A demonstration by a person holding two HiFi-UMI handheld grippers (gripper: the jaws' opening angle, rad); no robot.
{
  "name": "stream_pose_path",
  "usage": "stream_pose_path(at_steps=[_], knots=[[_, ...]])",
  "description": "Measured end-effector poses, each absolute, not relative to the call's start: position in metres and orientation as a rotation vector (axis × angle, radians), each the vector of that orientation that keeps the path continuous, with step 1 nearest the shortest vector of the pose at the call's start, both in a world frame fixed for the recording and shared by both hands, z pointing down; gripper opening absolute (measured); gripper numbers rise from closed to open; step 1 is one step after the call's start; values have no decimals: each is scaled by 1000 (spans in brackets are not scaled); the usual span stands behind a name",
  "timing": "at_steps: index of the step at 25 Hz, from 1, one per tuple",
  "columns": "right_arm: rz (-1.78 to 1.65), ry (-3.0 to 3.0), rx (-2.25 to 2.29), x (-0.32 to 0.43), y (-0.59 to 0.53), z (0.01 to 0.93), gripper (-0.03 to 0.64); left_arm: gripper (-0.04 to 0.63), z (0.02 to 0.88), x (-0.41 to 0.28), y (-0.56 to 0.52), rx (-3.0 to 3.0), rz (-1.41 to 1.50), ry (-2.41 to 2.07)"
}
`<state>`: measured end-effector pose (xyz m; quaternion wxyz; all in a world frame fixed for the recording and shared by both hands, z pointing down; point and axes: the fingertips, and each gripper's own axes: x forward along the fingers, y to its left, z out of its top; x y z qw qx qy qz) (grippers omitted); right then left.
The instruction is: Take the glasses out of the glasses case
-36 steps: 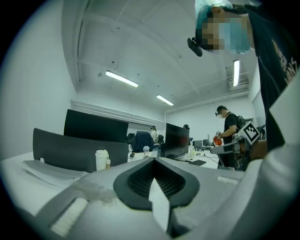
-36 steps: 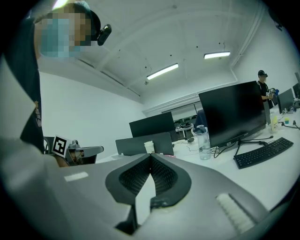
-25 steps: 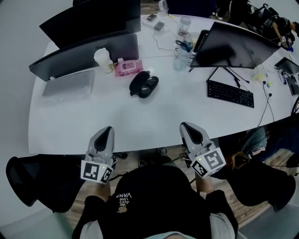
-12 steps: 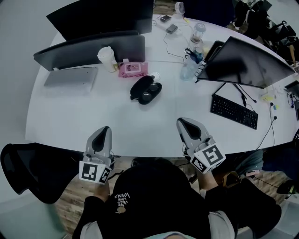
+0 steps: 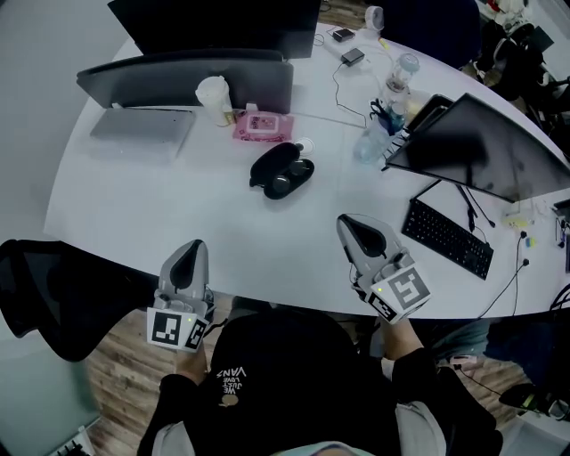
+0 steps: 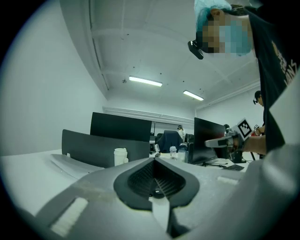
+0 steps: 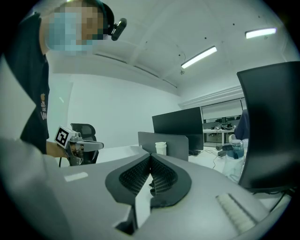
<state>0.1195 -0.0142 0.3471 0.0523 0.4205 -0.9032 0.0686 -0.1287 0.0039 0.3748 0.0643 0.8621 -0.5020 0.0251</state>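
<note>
One broad white table [image 5: 134,209] fills the scene. Its clutter sits along the far and right sides: dark monitors [image 5: 214,22], a closed laptop [image 5: 142,134] far left, a keyboard [image 5: 445,239] at right, and a pink wipes pack [image 5: 263,126] beside a paper cup [image 5: 214,96]. That leaves the middle bare, presumably as working room. The glasses case [image 5: 282,169] lies there alone, black, just near of the wipes pack and well apart from both tools. It looks hinged open, with something glinting inside, likely the glasses, though too small to confirm. The left gripper [image 5: 192,249] and right gripper [image 5: 349,224] are held low at the near edge, tips pointing far toward the case, one on each side of the person's body. That reads as a ready stance, not a reach. The left gripper view [image 6: 153,160] shows ribbed pads [image 6: 140,176] pressed together with nothing between them. The right gripper view [image 7: 150,157] shows the same, closed and empty. Judgement: extraction not yet begun, and at least one claw must spread before it approaches the case.
</note>
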Motion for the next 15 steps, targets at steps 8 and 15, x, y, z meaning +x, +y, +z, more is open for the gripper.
stream_pose_path(at_steps=[8, 15], knots=[[184, -2755, 1157, 118, -32, 353, 0, 0, 379, -136, 14, 2520, 99, -1616], [139, -2717, 1091, 107, -61, 376, 2, 0, 387, -145, 9, 2496, 84, -1623]])
